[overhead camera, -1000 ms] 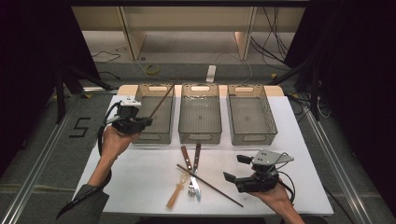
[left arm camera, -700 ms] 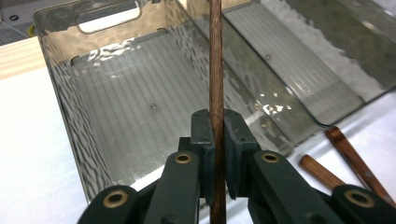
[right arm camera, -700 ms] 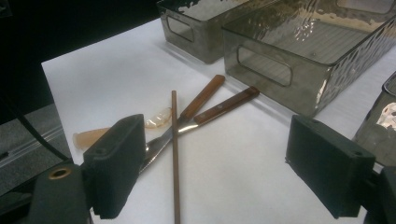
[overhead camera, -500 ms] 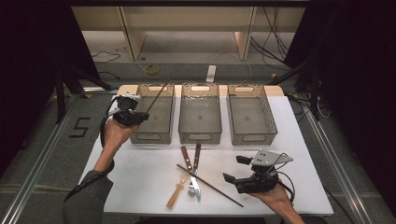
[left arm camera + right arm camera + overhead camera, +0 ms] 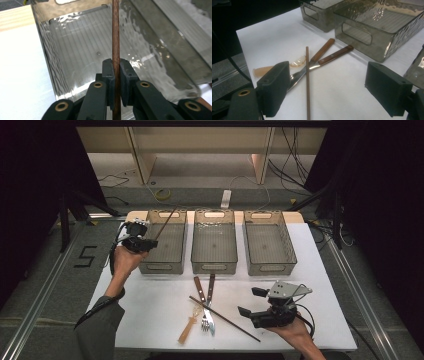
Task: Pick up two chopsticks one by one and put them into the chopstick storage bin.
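Observation:
My left gripper [image 5: 137, 240] is shut on a brown wooden chopstick [image 5: 165, 224], which slants up and away over the left bin [image 5: 162, 266]. In the left gripper view the chopstick [image 5: 115, 37] runs straight up between the pressed pads, with the ribbed floor of the bin [image 5: 75, 62] below. A second chopstick [image 5: 225, 319] lies on the white table across a fork and a knife with wooden handles [image 5: 199, 290]. My right gripper [image 5: 250, 301] rests open near the table's front right. Its jaws stand wide apart, pointing at that chopstick [image 5: 307, 82].
Three smoky transparent bins stand in a row at the back, among them the middle bin [image 5: 214, 266] and the right bin [image 5: 267, 265]. A pale plastic spoon [image 5: 189, 329] lies beside the fork. The table's front edge is close under my right hand.
My left gripper has carried the chopstick a little farther away from the person, beside the left bin's near-left corner. The right gripper and the cutlery have stayed put.

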Demonstrator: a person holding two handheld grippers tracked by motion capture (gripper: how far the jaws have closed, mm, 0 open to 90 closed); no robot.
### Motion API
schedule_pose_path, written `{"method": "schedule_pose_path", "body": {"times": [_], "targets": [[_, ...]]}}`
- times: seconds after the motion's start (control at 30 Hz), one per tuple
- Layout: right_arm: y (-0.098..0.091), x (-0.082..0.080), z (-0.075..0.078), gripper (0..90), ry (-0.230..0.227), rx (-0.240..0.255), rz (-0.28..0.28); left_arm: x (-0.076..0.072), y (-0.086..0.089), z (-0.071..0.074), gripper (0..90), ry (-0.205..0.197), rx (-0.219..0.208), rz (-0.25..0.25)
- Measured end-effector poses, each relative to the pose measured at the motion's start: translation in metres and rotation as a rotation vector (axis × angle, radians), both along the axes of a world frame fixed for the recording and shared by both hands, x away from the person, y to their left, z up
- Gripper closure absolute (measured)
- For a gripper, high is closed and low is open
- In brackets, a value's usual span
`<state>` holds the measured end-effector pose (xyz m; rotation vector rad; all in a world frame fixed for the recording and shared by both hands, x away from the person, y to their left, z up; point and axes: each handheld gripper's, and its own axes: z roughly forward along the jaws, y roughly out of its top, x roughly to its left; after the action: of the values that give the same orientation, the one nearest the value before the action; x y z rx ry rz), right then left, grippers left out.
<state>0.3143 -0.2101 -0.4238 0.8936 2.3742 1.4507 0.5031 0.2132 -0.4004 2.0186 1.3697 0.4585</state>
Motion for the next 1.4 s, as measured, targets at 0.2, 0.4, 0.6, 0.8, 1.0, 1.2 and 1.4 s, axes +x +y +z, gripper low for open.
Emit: {"method": "schedule_pose_path", "body": {"times": [0.2, 0.4, 0.6, 0.8, 1.0, 1.2, 1.4], "targets": [[0.001, 0.0, 0.0, 20.8, 0.001, -0.006, 0.005, 0.005, 0.0, -0.004, 83.1, 0.01, 0.006, 0.015], [0.0, 0.0, 0.0, 20.8, 0.002, -0.003, 0.007, 0.007, -0.001, -0.009, 58.0, 0.052, -0.024, 0.049], [0.0, 0.0, 0.0, 20.8, -0.003, -0.002, 0.006, -0.002, -0.006, 0.002, 41.4, 0.037, -0.083, 0.003], [0.001, 0.001, 0.001, 20.8, 0.002, -0.037, -0.001, -0.028, -0.014, 0.016, 29.0, -0.021, -0.164, -0.088], [0.006, 0.002, 0.001, 21.2, 0.016, -0.088, 0.004, -0.052, -0.02, 0.018, 20.8, -0.04, -0.183, -0.161], [0.012, 0.005, 0.001, 22.7, 0.015, -0.143, 0.02, -0.071, -0.026, 0.013, 18.1, -0.038, -0.249, -0.172], [0.02, 0.009, -0.001, 23.4, 0.048, -0.21, 0.045, -0.087, -0.039, 0.009, 17.1, -0.056, -0.297, -0.197]]}}
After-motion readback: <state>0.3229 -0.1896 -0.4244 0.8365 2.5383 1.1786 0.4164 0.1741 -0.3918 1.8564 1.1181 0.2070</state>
